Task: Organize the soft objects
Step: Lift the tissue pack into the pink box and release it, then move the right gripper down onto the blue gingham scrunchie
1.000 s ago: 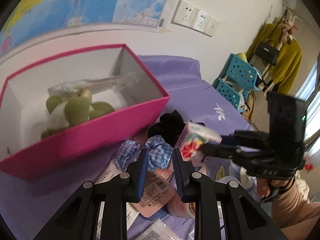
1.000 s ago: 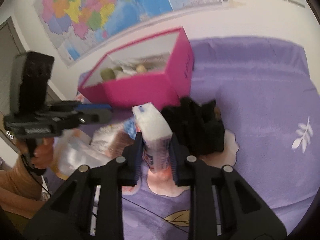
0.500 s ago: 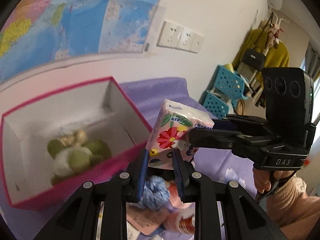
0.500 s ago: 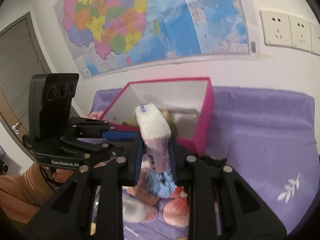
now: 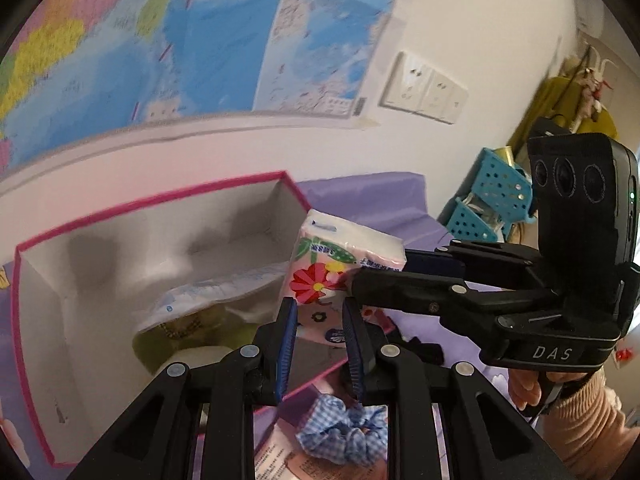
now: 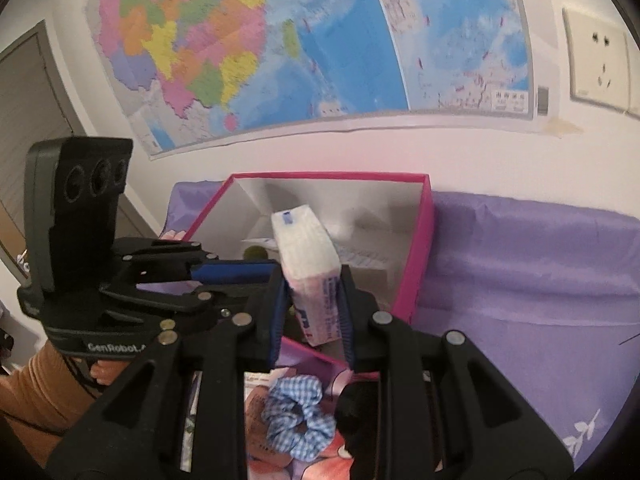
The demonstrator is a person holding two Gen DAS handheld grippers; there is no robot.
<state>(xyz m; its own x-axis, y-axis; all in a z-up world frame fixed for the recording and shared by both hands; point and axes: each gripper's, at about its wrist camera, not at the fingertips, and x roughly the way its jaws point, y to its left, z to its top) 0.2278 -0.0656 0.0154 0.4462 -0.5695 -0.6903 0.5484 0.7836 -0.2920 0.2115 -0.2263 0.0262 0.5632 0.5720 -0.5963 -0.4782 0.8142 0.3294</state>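
Observation:
My right gripper (image 6: pixel 313 280) is shut on a pink flowered tissue pack (image 6: pixel 310 264) and holds it over the near right corner of the pink box (image 6: pixel 420 240). In the left wrist view the pack (image 5: pixel 340 260) hangs above the box's right wall (image 5: pixel 294 194), held by the right gripper (image 5: pixel 360 270). My left gripper (image 5: pixel 318 308) is open and empty just below the pack. Inside the box lie a green-and-white plush toy (image 5: pixel 192 344) and a clear plastic packet (image 5: pixel 208 296). A blue checked scrunchie (image 6: pixel 298 416) lies on the purple sheet below.
A black soft item (image 6: pixel 356 408) lies beside the scrunchie, on printed packets (image 5: pixel 280 460). The purple sheet (image 6: pixel 520 280) stretches right. A wall map (image 6: pixel 280 40) and sockets (image 5: pixel 424 88) are behind the box. Teal baskets (image 5: pixel 488 200) stand far right.
My right gripper has carried the tissue pack up from the sheet and over the box's corner. My left gripper rose with it and stays open below the pack.

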